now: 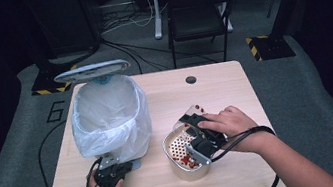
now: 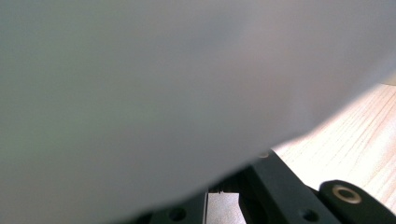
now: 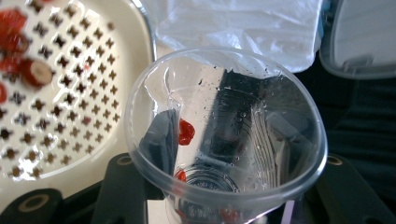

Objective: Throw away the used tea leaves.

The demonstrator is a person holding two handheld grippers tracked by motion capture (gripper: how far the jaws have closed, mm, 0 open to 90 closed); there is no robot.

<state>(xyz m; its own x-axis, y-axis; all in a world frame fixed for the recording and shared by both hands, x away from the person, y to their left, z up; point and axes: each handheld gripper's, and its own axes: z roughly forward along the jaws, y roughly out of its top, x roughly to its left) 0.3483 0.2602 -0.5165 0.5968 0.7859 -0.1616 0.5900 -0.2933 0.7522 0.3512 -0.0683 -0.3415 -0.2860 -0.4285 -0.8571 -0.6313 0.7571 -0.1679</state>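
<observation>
Right hand-held gripper [image 3: 224, 205] is clamped on the clear plastic cup [image 3: 224, 135] over the perforated strainer basket [image 1: 185, 157], looks like dumping's done, so next it swings to the lined trash bin [image 1: 107, 115] the left hand-held gripper [image 1: 110, 169] steadies, grip unclear.

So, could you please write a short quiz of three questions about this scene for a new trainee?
1. True or false: the right gripper holds a clear plastic cup.
2. What lines the bin on the table?
A. a white plastic bag
B. a newspaper
C. a towel
3. Fill in: the strainer basket holds small ____ pieces.

Key:
1. True, the jaws clamp the cup.
2. A
3. red
</observation>
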